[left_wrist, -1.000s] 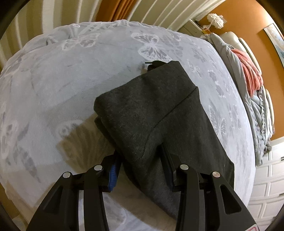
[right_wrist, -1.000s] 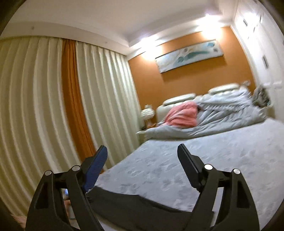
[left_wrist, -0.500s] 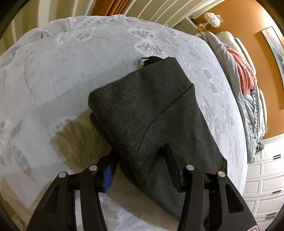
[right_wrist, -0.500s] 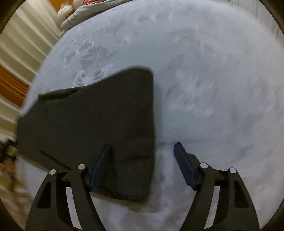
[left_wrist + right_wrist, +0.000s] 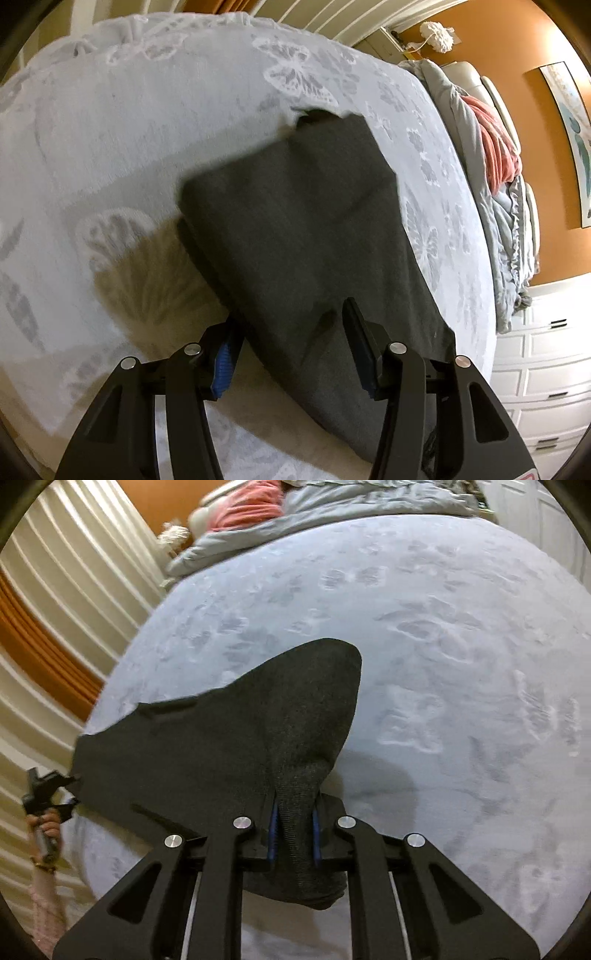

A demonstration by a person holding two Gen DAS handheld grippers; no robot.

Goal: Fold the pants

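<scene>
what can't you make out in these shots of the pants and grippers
- Left wrist view: near end of the pants is hidden behind the left gripper; whether its pads touch cloth is unclear.
- Right wrist view: cloth pinched in the right gripper hides the layer count.
- Right wrist view: the left hand is small and cut by the edge.

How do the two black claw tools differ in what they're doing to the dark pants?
The right gripper has just been closing and pinches a bunched ridge of the pants. The left gripper stands wider, jaws astride the folded edge without squeezing it. Both are black with blue pads and point down at the bed.
</scene>
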